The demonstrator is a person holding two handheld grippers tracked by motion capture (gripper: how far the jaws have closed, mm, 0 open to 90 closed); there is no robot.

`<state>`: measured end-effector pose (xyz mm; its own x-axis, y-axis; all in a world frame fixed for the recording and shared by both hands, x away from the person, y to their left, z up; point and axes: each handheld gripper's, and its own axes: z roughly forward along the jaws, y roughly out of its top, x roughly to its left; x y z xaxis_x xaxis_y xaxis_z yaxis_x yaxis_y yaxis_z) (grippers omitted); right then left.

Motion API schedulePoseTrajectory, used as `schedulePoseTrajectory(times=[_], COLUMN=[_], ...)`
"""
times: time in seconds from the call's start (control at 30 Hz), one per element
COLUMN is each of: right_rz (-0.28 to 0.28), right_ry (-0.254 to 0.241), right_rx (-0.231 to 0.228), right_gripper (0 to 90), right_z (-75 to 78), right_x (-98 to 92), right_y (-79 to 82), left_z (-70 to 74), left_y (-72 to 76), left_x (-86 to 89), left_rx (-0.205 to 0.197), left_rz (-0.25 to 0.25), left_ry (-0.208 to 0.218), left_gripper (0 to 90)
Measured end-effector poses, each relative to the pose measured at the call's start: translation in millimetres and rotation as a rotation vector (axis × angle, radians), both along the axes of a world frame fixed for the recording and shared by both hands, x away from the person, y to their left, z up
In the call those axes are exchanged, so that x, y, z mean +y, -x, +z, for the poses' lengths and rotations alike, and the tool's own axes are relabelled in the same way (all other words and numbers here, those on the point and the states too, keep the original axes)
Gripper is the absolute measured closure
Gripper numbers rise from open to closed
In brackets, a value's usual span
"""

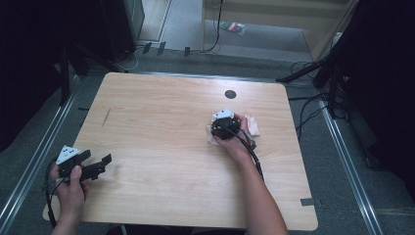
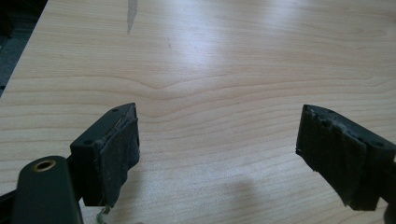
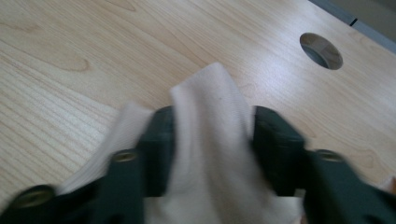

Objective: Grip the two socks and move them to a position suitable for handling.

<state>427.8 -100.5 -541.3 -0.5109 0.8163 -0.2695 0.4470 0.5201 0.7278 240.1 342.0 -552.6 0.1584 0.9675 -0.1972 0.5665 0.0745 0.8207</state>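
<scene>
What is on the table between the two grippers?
Nothing: in the high view, bare wooden table runs from the open left gripper to the right gripper, which pinches a pale cloth.

Wooden table from above: left gripper near its left edge; right gripper on pale cloth.

High view overlooks the table; both gripper views skim it closely.

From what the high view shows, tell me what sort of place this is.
Probably a lab or recording workspace: a bare wooden table on grey carpet, floor rails, and loose cables beside dark stands.
</scene>
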Motion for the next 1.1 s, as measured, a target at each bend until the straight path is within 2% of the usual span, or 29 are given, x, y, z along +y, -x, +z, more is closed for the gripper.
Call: schedulePoseTrajectory(times=[0.07,0.2,0.37,0.5,0.57,0.7,0.77,0.87,1.0,1.1], right_rz=[-0.009,-0.006,0.023,0.049,0.065,0.096,0.106,0.107,0.101,0.1], right_ry=[-0.018,-0.114,-0.241,-0.305,-0.339,-0.384,-0.389,-0.394,-0.39,-0.357], right_rx=[0.004,0.002,-0.037,-0.056,-0.058,-0.015,0.008,0.046,0.112,0.132], right_gripper=[71.4,80.6,83.3,83.6,83.6,83.6,83.6,83.7,83.7,83.7], right_z=[-0.5,8.5,36.9,64.0,76.4,91.1,90.6,81.1,58.5,41.7], right_x=[-2.3,-9.8,-14.6,-9.7,-4.5,10.1,18.1,29.3,43.2,52.4], right_y=[1.6,5.4,17.3,36.7,49.8,78.1,90.5,105.4,117.3,120.3], left_z=[-0.1,0.1,-0.1,-0.1,0.0,0.2,0.2,0.2,0.2,0.2], left_y=[-0.1,0.1,-0.2,-0.1,-0.1,0.1,0.1,0.2,0.2,0.1], left_x=[-0.5,0.1,-0.7,-0.7,-1.0,-1.1,-1.1,-1.4,-1.3,-1.2], left_rx=[-0.001,0.0,-0.001,-0.001,-0.001,0.001,0.001,0.0,0.0,0.0], left_rz=[0.002,0.0,0.002,0.002,0.002,-0.001,-0.002,0.0,0.0,0.001], left_ry=[-0.001,0.0,-0.003,-0.005,-0.007,-0.013,-0.017,-0.014,-0.013,-0.011], left_gripper=[13.9,13.9,13.9,13.9,13.9,14.1,14.1,14.1,14.1,14.1])
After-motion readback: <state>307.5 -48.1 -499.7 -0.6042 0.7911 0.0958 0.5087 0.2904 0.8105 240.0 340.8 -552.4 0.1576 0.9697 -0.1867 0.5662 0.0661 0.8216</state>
